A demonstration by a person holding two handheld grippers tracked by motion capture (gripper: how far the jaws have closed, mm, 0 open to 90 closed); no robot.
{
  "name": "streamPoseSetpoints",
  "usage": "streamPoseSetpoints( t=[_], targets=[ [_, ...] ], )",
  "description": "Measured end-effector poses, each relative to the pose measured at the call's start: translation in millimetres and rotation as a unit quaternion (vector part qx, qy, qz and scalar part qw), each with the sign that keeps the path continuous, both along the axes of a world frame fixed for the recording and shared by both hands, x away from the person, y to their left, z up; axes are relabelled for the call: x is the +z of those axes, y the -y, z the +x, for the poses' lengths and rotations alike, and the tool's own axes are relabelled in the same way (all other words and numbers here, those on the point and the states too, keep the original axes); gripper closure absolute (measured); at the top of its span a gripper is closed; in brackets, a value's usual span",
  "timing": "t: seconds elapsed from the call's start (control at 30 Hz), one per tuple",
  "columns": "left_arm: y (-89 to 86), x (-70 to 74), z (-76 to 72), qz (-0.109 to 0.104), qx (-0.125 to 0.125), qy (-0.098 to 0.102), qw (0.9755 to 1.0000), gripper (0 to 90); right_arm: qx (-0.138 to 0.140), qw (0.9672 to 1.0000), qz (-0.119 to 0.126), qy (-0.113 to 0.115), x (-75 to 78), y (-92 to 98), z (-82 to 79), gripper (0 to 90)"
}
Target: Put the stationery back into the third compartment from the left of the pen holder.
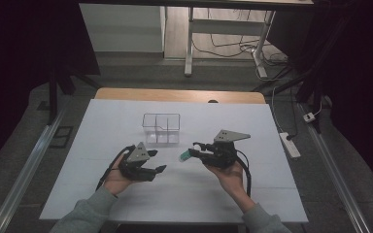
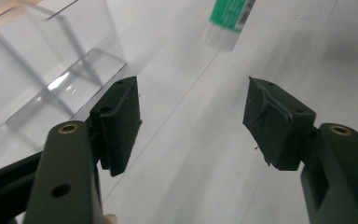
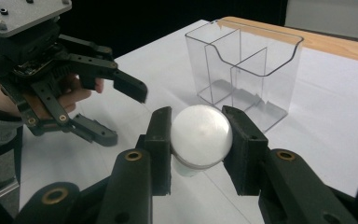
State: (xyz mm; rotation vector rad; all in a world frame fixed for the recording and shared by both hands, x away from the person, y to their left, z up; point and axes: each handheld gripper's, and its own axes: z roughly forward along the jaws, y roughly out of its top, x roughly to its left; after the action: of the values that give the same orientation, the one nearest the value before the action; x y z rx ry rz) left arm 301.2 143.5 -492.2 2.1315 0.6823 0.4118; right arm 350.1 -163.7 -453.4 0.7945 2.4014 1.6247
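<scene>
A white tube with a green label [image 1: 185, 156] is held just above the white table cover, with my right gripper [image 1: 194, 150] shut on it. In the right gripper view my right gripper [image 3: 200, 128] shows both pads pressed against the tube's round white end [image 3: 200, 136]. My left gripper [image 1: 158, 160] is open to the left of the tube, with nothing between its fingers. In the left gripper view my left gripper [image 2: 191, 109] has wide-apart jaws over bare cover, and the tube's green end [image 2: 227, 16] lies ahead of them. My left gripper [image 3: 125, 115] also shows open at the left of the right gripper view.
A clear plastic container with inner dividers [image 1: 161, 128] stands empty behind both grippers, also seen as the container [image 3: 244, 65] and the container [image 2: 51, 70]. The white cover [image 1: 184, 194] lies on a wooden table [image 1: 179, 95]. Cables and desk legs are on the floor beyond.
</scene>
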Motion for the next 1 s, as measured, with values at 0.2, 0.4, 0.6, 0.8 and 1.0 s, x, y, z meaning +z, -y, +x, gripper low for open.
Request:
streamPoseSetpoints(
  t=[0.2, 0.4, 0.6, 0.8, 1.0],
  targets=[
    [-16.1, -0.5, -5.3, 0.002, 0.021, -0.004, 0.9998, 35.2, -0.006, 1.0, 0.006, 0.004, 2.5, 3.1, 0.7, 63.9],
    [-37.4, -5.7, -14.2, 0.004, 0.045, -0.012, 0.9989, 34.0, -0.009, 0.9999, 0.008, 0.008, 6.6, 5.7, 1.5, 63.9],
    [-61.0, -14.1, -26.0, 0.009, 0.069, -0.021, 0.9973, 34.0, -0.014, 0.9997, 0.015, 0.015, 13.2, 7.6, 3.0, 63.9],
    [-75.4, -20.6, -31.9, 0.009, 0.087, -0.027, 0.9958, 33.6, -0.021, 0.9992, 0.026, 0.024, 22.0, 8.8, 6.4, 63.9],
    [-83.8, -25.6, -33.0, 0.01, 0.098, -0.033, 0.9946, 33.3, -0.026, 0.9984, 0.038, 0.031, 30.2, 8.5, 12.0, 63.9]
  ],
)
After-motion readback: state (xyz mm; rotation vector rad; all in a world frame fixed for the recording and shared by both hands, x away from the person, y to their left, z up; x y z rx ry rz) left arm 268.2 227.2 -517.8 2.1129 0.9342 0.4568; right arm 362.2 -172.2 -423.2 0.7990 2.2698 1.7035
